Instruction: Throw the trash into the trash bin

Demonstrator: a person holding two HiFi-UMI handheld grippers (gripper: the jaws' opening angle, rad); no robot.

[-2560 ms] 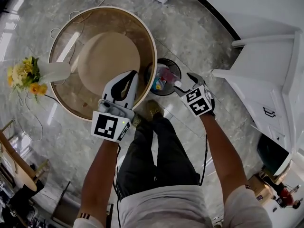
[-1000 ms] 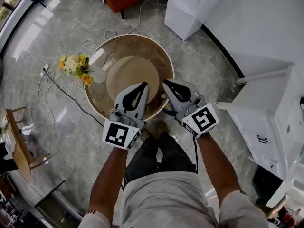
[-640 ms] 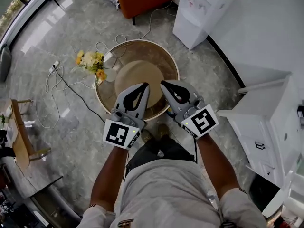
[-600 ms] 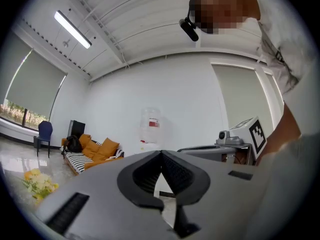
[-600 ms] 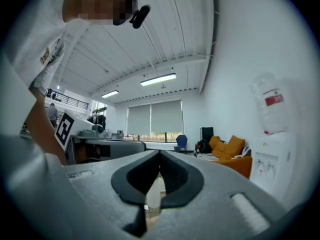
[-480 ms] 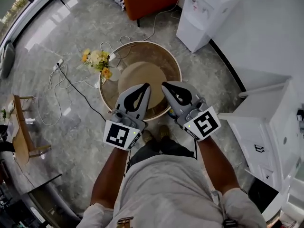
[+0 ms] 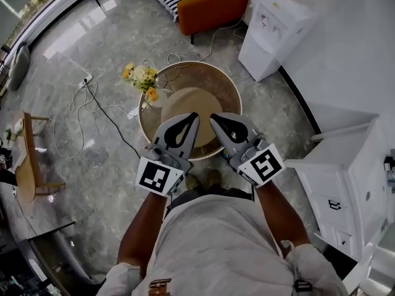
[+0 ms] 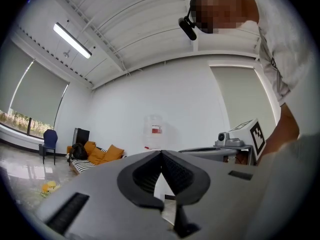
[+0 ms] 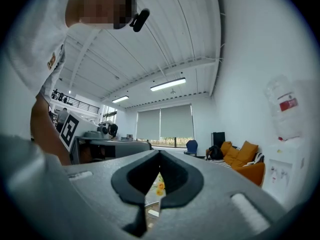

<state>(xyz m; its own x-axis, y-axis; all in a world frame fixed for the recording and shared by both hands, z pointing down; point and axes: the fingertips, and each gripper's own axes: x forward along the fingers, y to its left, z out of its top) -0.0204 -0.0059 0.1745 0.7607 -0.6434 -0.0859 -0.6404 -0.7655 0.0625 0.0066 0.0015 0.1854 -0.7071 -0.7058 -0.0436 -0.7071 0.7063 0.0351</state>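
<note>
In the head view my left gripper point(image 7: 196, 114) and right gripper point(image 7: 213, 117) are held side by side, level, at chest height over the near edge of the round glass table point(image 7: 233, 91). Both are shut with nothing between the pads. The left gripper view shows its fingertips point(image 8: 161, 153) meeting against a white wall. In the right gripper view the fingertips point(image 9: 160, 152) also meet, with windows behind. No trash bin and no trash shows in any view; my arms and body cover the floor beside my feet.
A vase of yellow flowers point(image 7: 141, 76) stands at the table's left edge. Cables point(image 7: 80, 106) trail over the marble floor. An orange sofa point(image 7: 216, 5) and a water dispenser point(image 7: 271, 29) stand beyond; a white cabinet point(image 7: 345, 165) is at the right, a wooden chair point(image 7: 24, 165) at the left.
Both grippers have risen together, jaws shut throughout. The head view has pulled back and shows more of the room. The black bin beside the table, seen in the earliest frame, is out of sight.
</note>
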